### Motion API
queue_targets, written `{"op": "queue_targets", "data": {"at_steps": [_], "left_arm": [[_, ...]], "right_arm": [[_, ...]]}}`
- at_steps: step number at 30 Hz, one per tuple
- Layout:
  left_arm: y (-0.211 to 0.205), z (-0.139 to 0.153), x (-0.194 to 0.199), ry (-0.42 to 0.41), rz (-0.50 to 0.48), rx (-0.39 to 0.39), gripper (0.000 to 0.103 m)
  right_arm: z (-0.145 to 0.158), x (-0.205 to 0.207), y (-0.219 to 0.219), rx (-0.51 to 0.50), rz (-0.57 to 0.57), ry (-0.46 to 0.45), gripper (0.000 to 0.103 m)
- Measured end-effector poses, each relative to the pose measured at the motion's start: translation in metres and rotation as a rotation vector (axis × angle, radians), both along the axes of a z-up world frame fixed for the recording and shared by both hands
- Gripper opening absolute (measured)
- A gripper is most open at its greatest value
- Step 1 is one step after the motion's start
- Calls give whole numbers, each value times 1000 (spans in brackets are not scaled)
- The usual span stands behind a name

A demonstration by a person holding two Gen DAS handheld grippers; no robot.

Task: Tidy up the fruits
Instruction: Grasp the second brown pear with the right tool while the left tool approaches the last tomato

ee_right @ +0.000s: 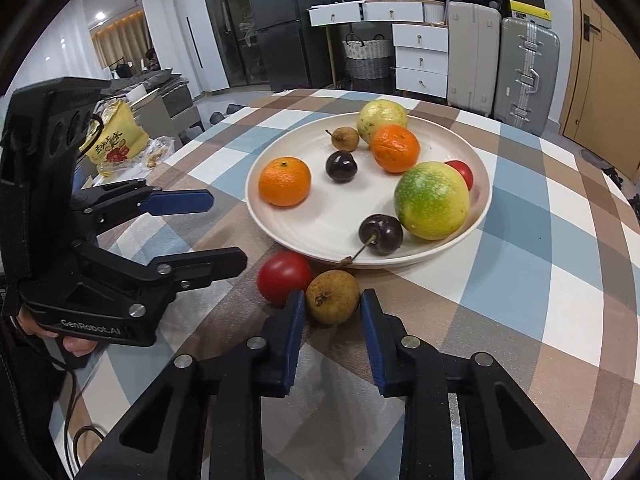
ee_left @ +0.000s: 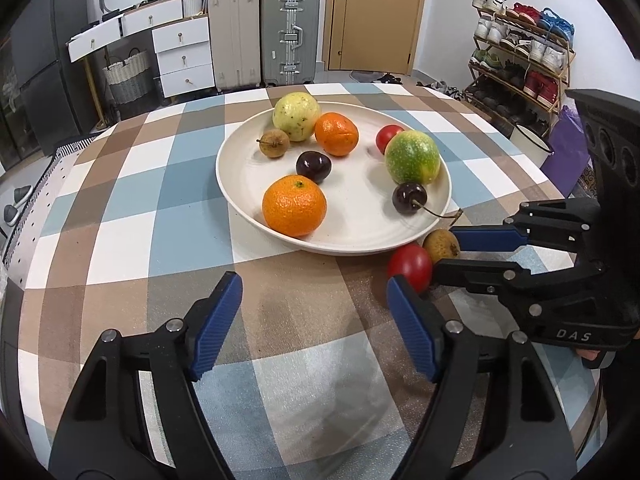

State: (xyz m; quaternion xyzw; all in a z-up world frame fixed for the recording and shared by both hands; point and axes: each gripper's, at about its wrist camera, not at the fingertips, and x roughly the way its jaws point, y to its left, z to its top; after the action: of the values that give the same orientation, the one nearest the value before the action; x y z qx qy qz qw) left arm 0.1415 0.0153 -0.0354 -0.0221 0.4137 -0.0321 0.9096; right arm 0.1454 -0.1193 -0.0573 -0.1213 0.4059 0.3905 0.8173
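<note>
A cream plate [ee_left: 352, 236] [ee_right: 320, 236] on the checked tablecloth holds two oranges, two dark cherries, two green-yellow fruits, a brown longan and a red tomato. Off the plate at its near rim lie a red tomato [ee_left: 410, 266] [ee_right: 283, 277] and a brown longan [ee_left: 440, 245] [ee_right: 332, 296]. My right gripper [ee_right: 331, 305] [ee_left: 442, 256] has its blue pads on either side of this longan, close to it; contact is unclear. My left gripper [ee_left: 314, 292] [ee_right: 226, 230] is open and empty, above the cloth left of the tomato.
The round table's edge curves close on all sides. Beyond it stand suitcases [ee_left: 290, 32], white drawers [ee_left: 182, 56], a shoe rack [ee_left: 520, 52], a woven basket [ee_right: 368, 58] and a yellow bag [ee_right: 114, 136].
</note>
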Motion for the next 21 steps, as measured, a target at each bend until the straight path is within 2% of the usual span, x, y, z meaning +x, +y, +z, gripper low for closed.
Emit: {"op": "queue_targets", "data": {"at_steps": [14, 16, 21], "left_arm": [[-9, 1, -3, -7, -56, -28, 74], [-12, 1, -3, 0, -71, -37, 70], [-13, -4, 0, 29, -98, -127, 63]], "right_arm": [[9, -3, -18, 39, -45, -29, 28], [11, -2, -20, 46, -50, -28, 28], [12, -1, -23, 48, -61, -33, 28]]}}
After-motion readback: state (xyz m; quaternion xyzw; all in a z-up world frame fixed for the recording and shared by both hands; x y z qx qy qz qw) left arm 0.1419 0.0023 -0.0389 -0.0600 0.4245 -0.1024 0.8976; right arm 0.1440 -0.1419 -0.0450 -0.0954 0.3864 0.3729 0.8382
